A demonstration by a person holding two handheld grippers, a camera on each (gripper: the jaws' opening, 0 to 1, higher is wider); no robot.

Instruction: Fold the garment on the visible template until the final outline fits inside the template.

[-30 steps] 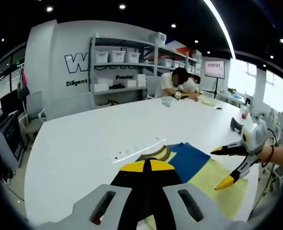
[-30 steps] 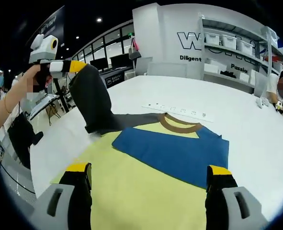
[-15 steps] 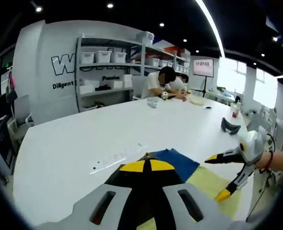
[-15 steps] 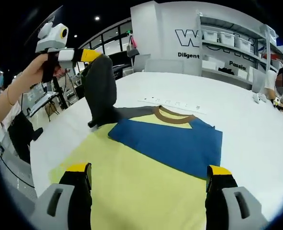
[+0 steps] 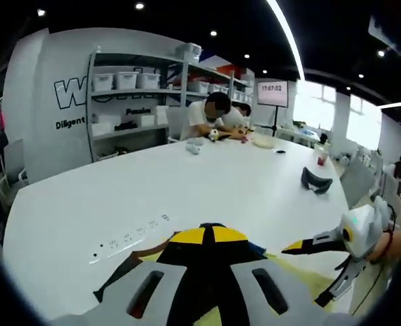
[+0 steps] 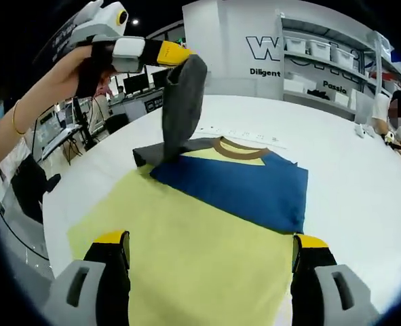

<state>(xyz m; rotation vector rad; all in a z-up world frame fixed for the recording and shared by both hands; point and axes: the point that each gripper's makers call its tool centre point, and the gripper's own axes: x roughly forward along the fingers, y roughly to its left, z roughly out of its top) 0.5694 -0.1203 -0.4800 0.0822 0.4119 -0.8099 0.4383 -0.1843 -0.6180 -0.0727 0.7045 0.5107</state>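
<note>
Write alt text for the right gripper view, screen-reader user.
The left tongs, held in a person's hand, lift the grey sleeve of a yellow-and-blue shirt spread flat on a white table. The right tongs hover open over the shirt's yellow lower part.

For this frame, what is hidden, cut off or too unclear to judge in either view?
- Template: no outline visible around the garment; if present, the cloth covers it.
- Garment's lower hem: cut off at the bottom of the right gripper view, behind the right gripper.
- Garment in the left gripper view: mostly blocked by the left gripper.
- Grey sleeve: its pinched end sits hidden inside the left gripper.
</note>
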